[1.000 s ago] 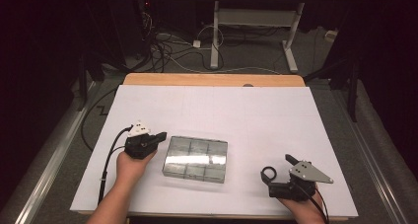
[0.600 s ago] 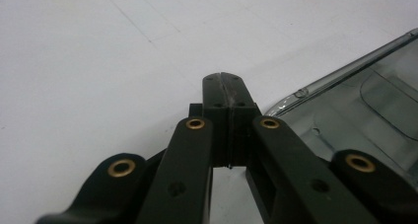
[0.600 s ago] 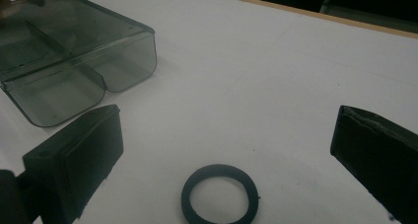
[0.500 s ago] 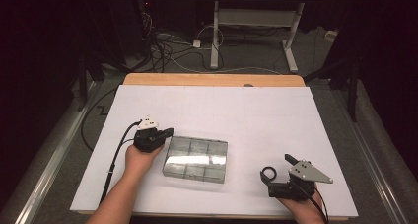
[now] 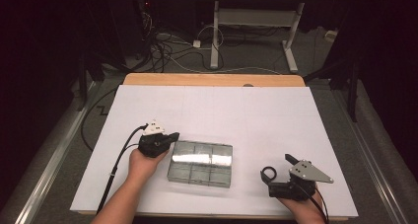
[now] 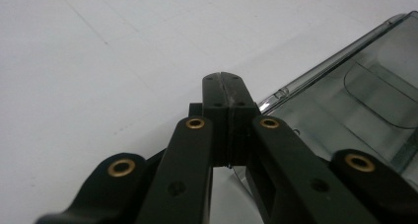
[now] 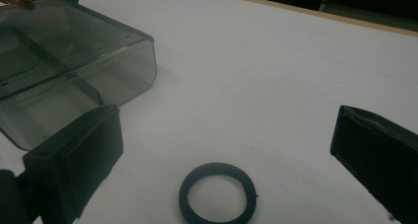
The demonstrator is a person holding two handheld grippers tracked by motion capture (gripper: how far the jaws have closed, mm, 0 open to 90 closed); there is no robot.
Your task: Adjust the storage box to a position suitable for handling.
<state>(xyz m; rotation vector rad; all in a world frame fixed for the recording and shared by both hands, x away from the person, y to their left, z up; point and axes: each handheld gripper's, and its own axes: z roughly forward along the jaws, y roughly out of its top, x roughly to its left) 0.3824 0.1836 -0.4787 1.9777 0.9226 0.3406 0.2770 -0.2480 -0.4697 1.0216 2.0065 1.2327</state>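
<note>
A clear plastic compartment box (image 5: pixel 200 163) lies shut on the white table (image 5: pixel 222 115), near the front and left of the middle. My left gripper (image 5: pixel 171 136) sits at the box's far left corner, its jaws pressed together with nothing between them. In the left gripper view the shut left gripper (image 6: pixel 227 83) lies just left of the box's rim (image 6: pixel 345 61). My right gripper (image 5: pixel 278 174) rests at the front right, open. A small black ring (image 7: pixel 218 193) lies flat on the table between its wide-apart fingers (image 7: pixel 79 150), touching neither. The box (image 7: pixel 74 61) is off to their left.
A wooden strip (image 5: pixel 212 79) runs along the table's far edge. Beyond it, cables (image 5: pixel 162 46) and white desk legs (image 5: pixel 215 36) stand on the dark floor. The left gripper's cable (image 5: pixel 121 155) trails over the table's front left.
The left hand has carried its shut gripper a little to the right, up to the box's far left corner. The right gripper, the ring and the box have stayed where they were.
</note>
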